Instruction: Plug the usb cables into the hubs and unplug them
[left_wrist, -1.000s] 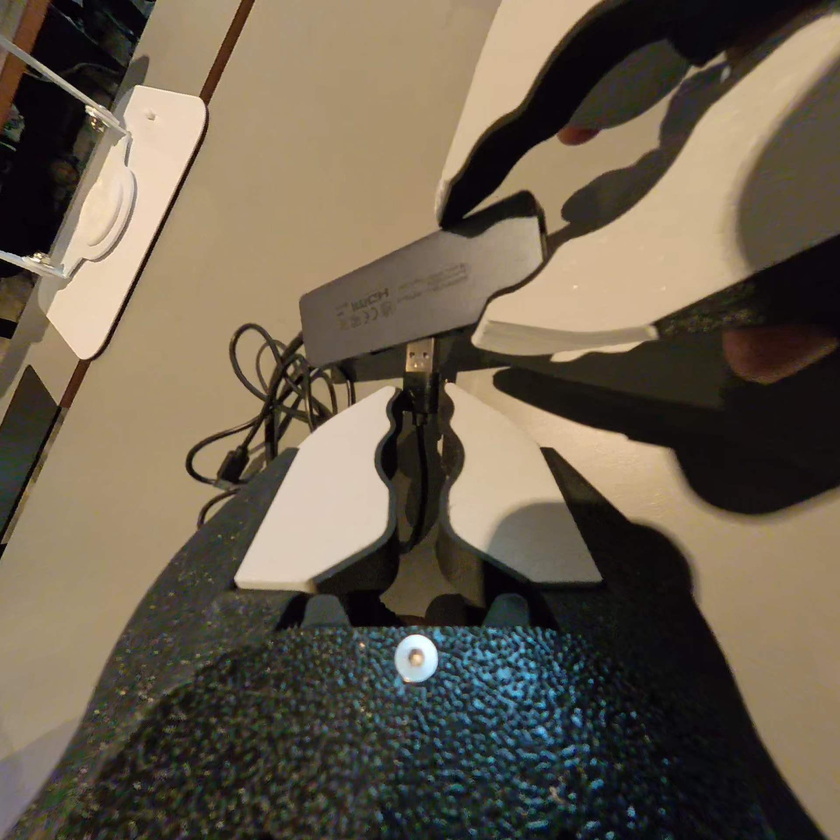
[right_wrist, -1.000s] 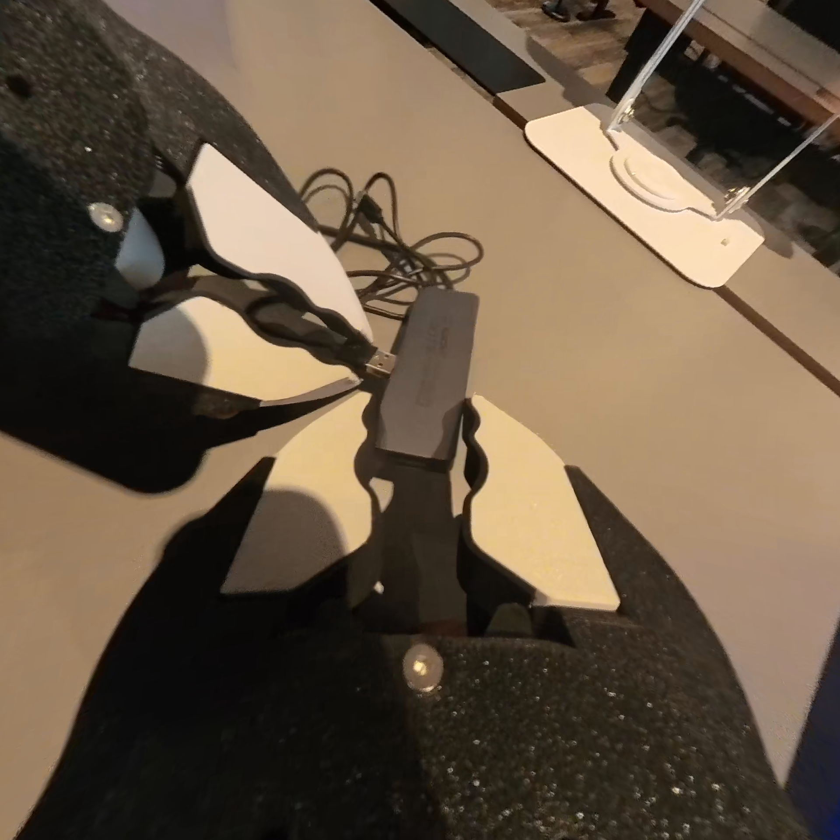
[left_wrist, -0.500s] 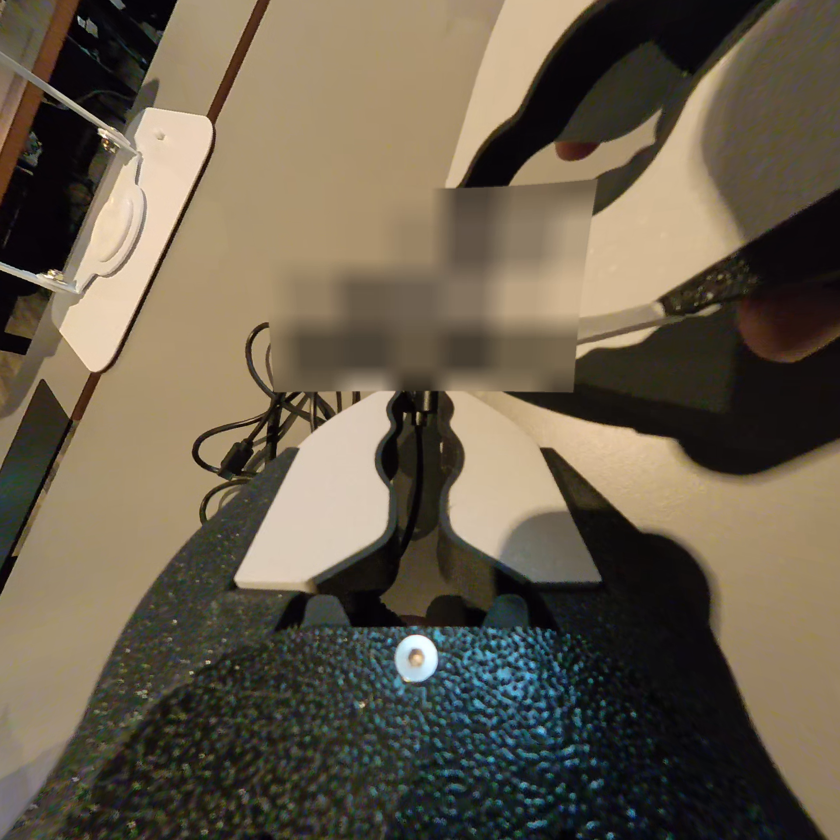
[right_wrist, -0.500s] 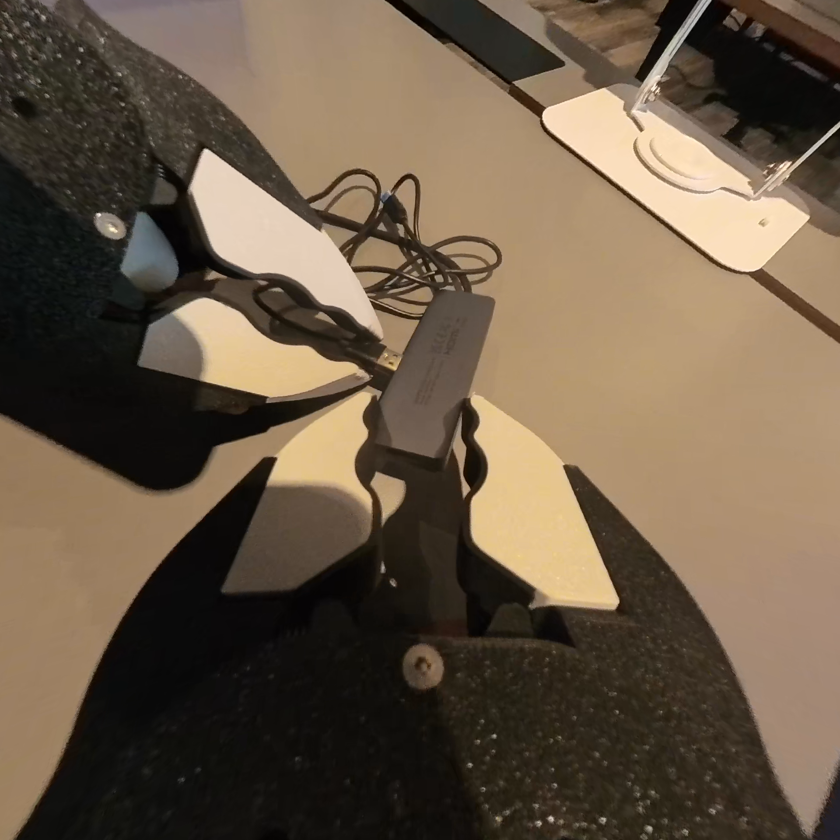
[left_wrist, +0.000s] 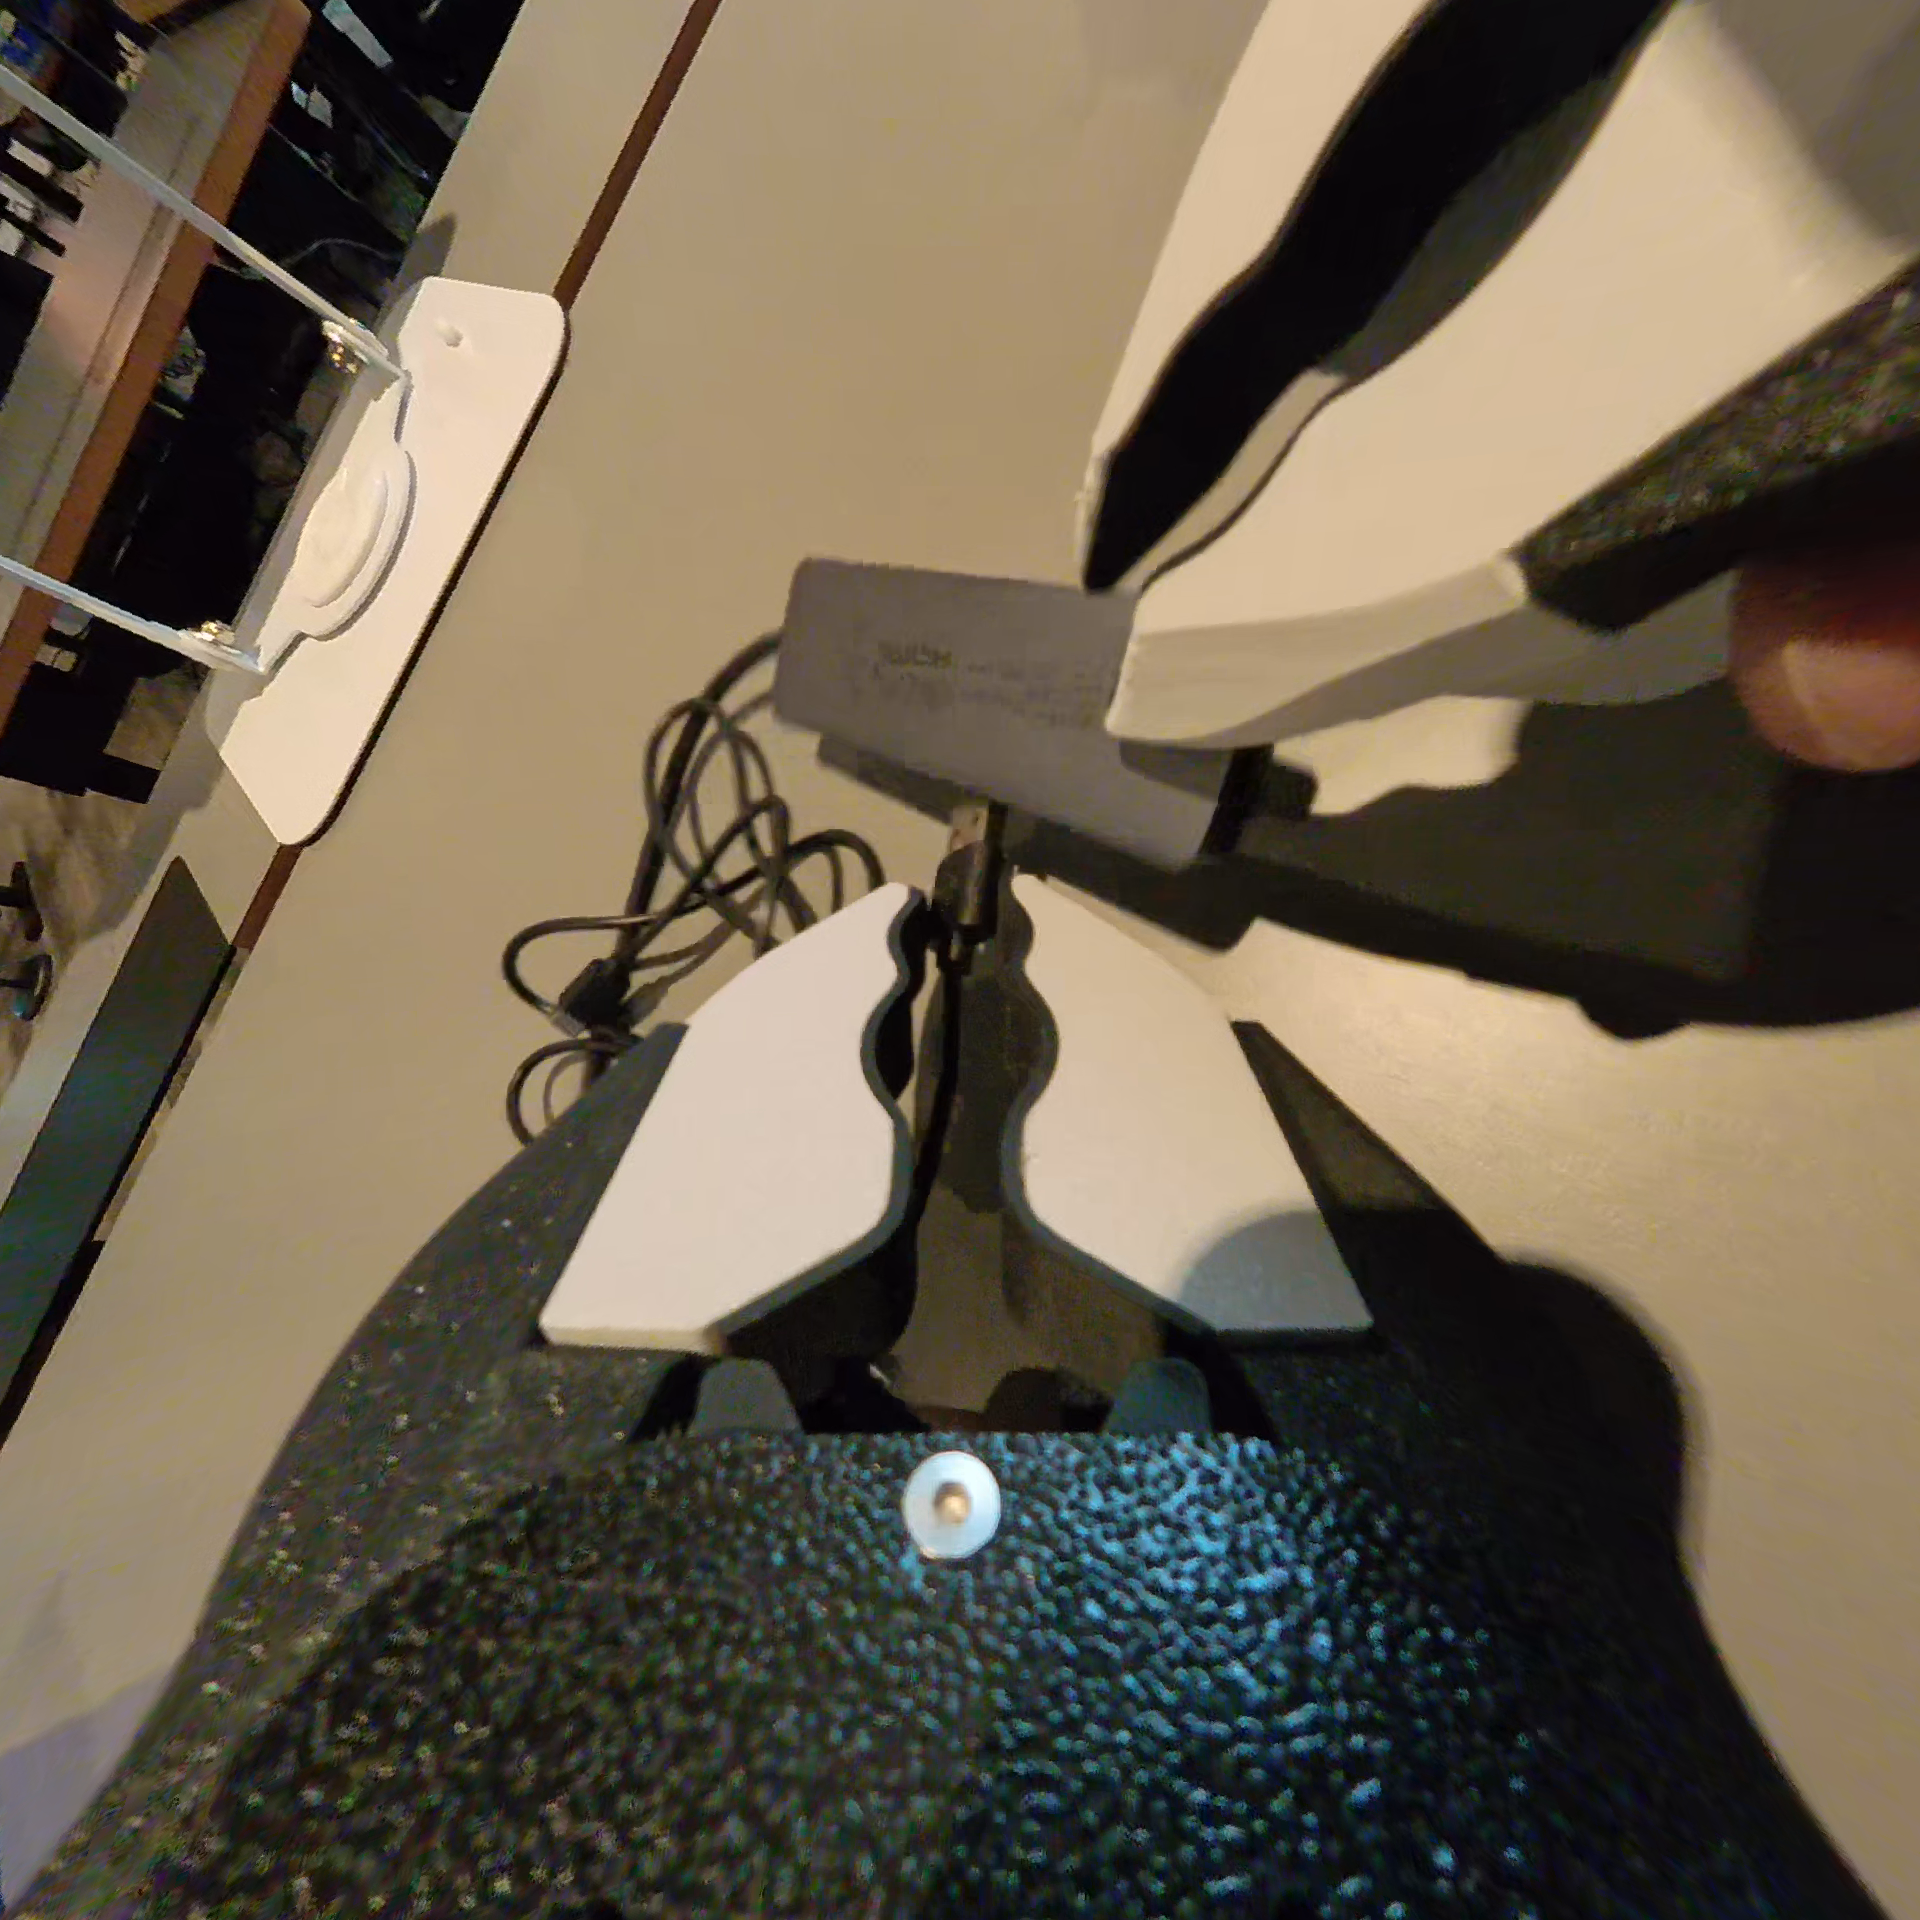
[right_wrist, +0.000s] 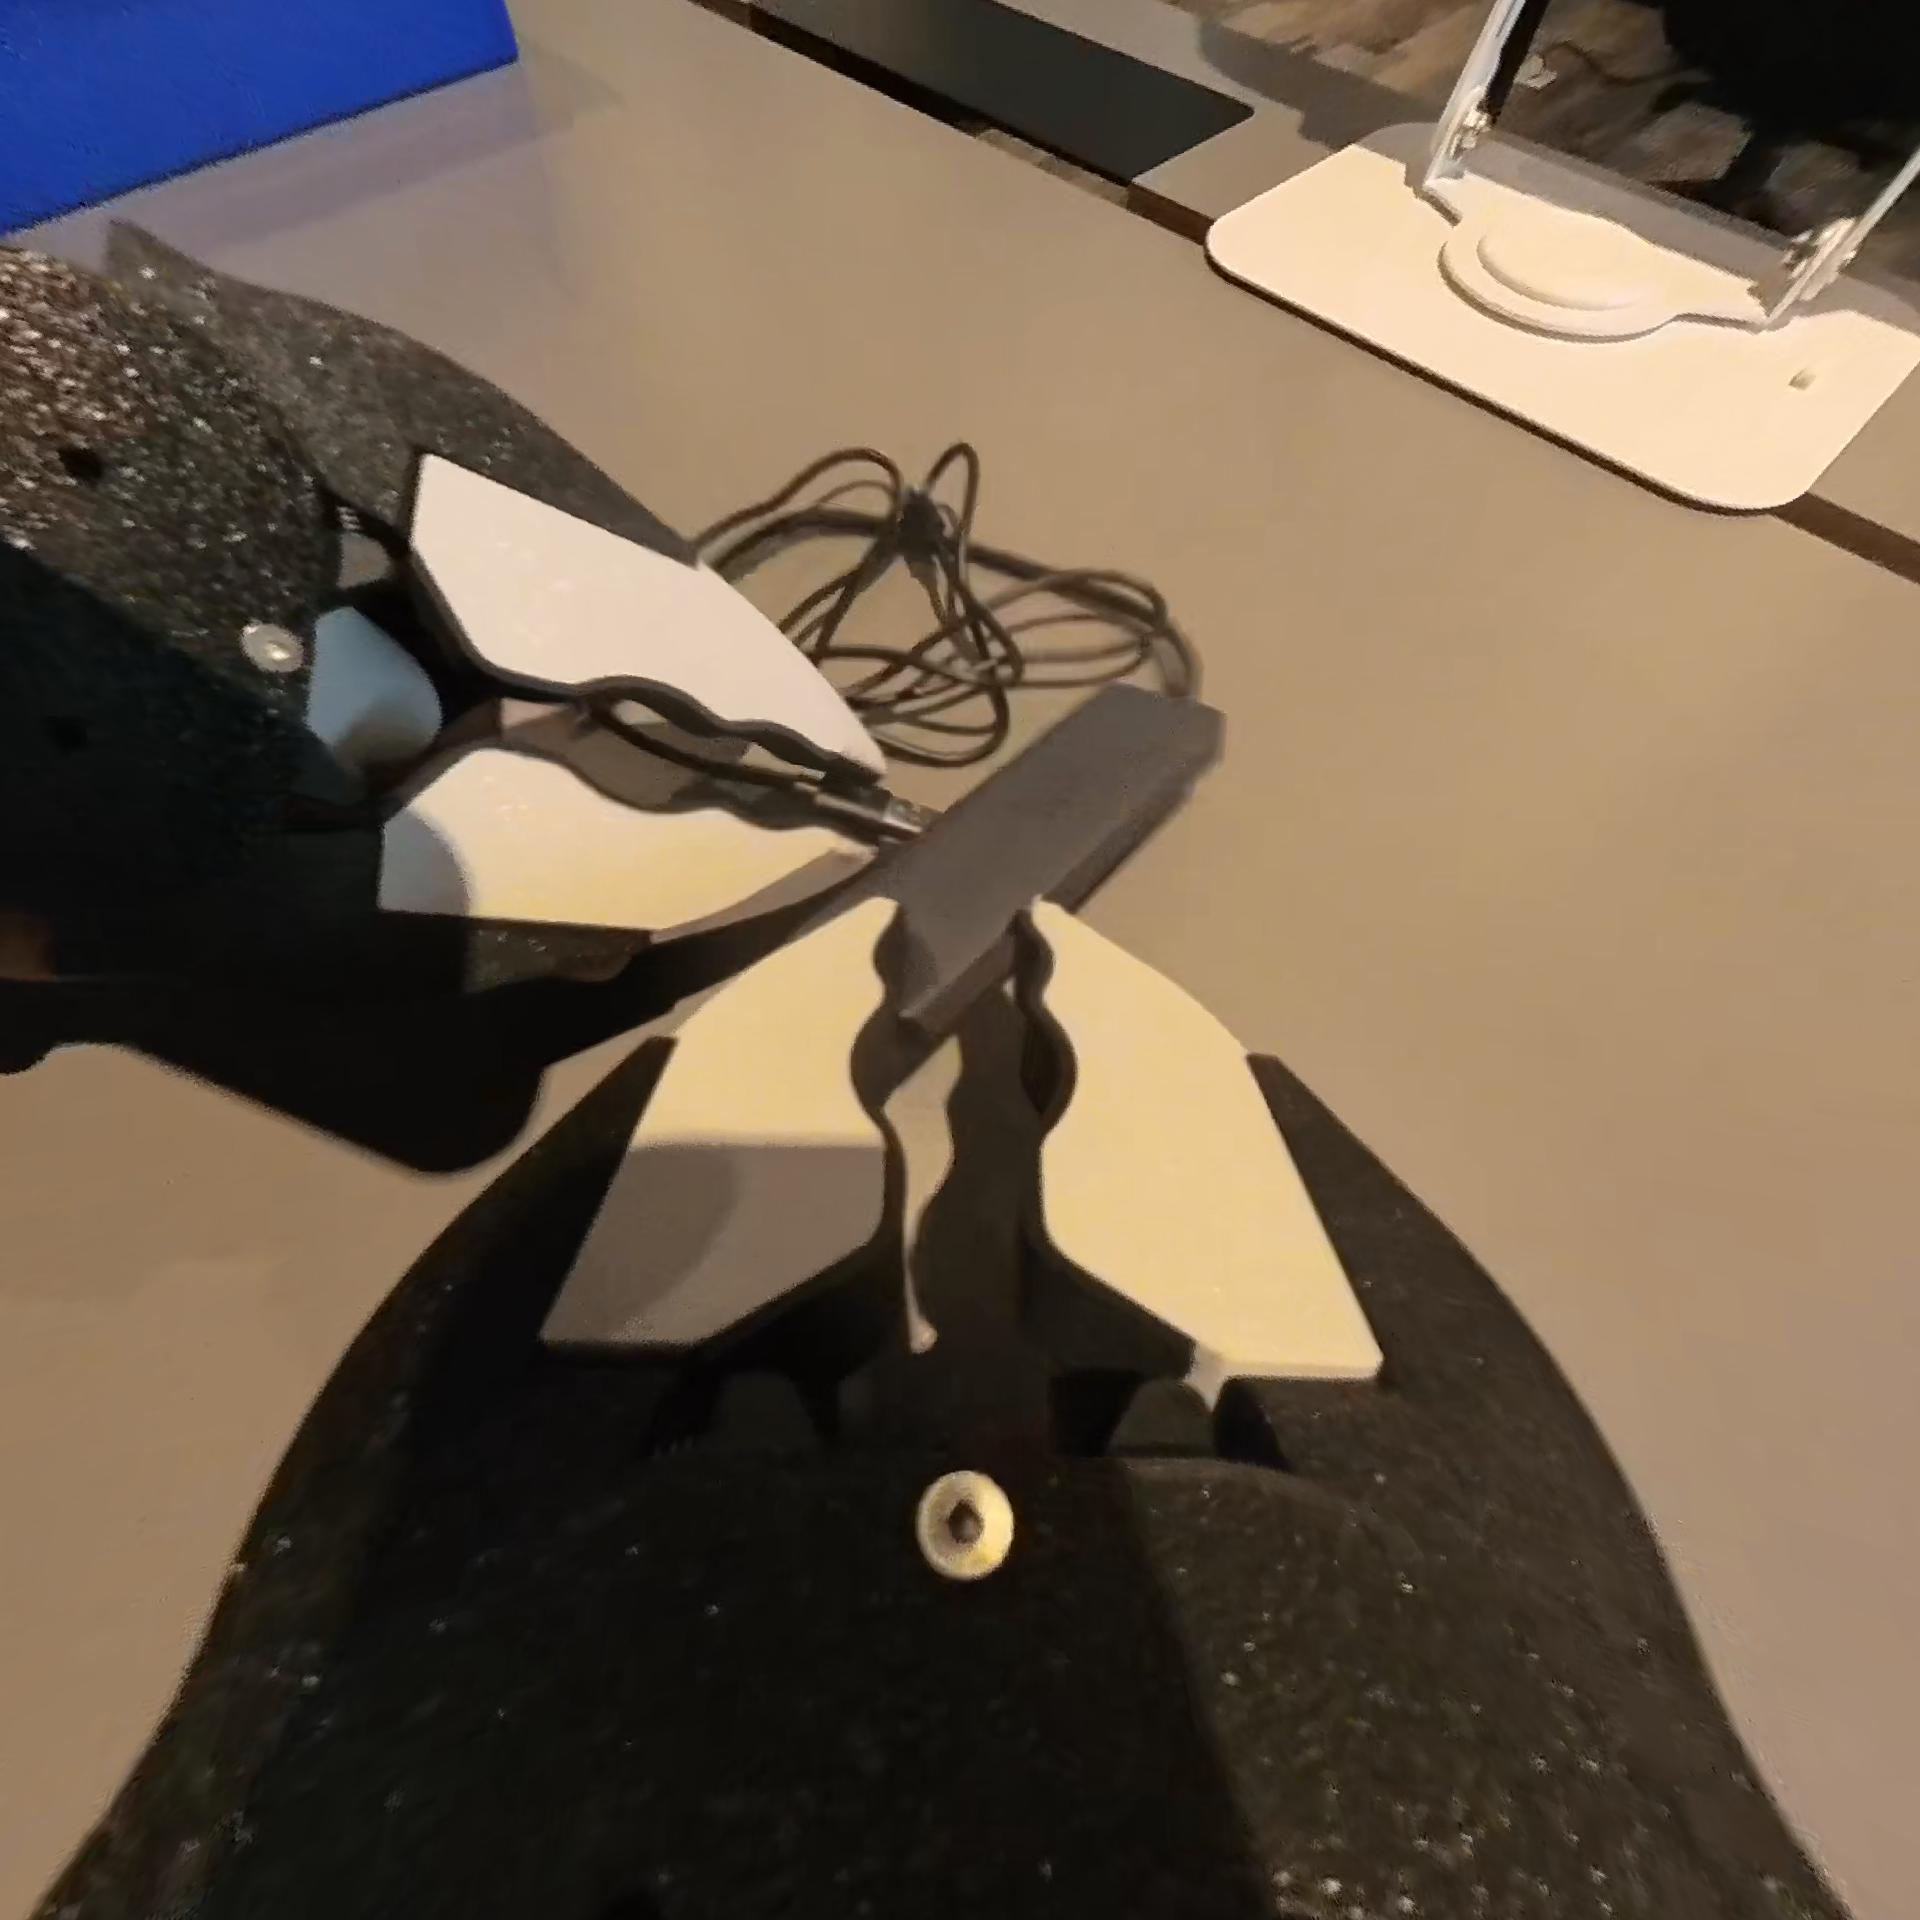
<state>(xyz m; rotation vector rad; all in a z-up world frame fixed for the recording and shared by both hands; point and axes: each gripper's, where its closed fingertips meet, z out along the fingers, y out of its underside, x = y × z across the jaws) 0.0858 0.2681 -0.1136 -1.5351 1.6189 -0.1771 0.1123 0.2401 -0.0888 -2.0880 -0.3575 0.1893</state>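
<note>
My right gripper (right_wrist: 961, 925) is shut on the near end of a dark grey USB hub (right_wrist: 1060, 821) and holds it tilted above the table. My left gripper (left_wrist: 964, 904) is shut on the black USB plug (left_wrist: 968, 868) of a cable. The plug's metal tip meets the long side of the hub (left_wrist: 956, 665), with a little metal still showing; I cannot tell how far it sits in a port. In the left wrist view the right gripper (left_wrist: 1107, 623) comes in from the upper right. In the right wrist view the left gripper (right_wrist: 878, 810) comes in from the left.
A loose coil of black cable (right_wrist: 966, 623) lies on the beige table (right_wrist: 1455, 831) behind the hub. A white stand base with a clear bracket (right_wrist: 1558, 312) sits at the far right edge. A dark panel (right_wrist: 1039, 94) and a blue surface (right_wrist: 208, 83) lie beyond. The gap from one gripper's tips to the other's is roughly 5 cm.
Both grippers have shifted and the hub has swung round in the right gripper. The plug's tip has gone from just short of the hub's side to against it, with less metal showing.
</note>
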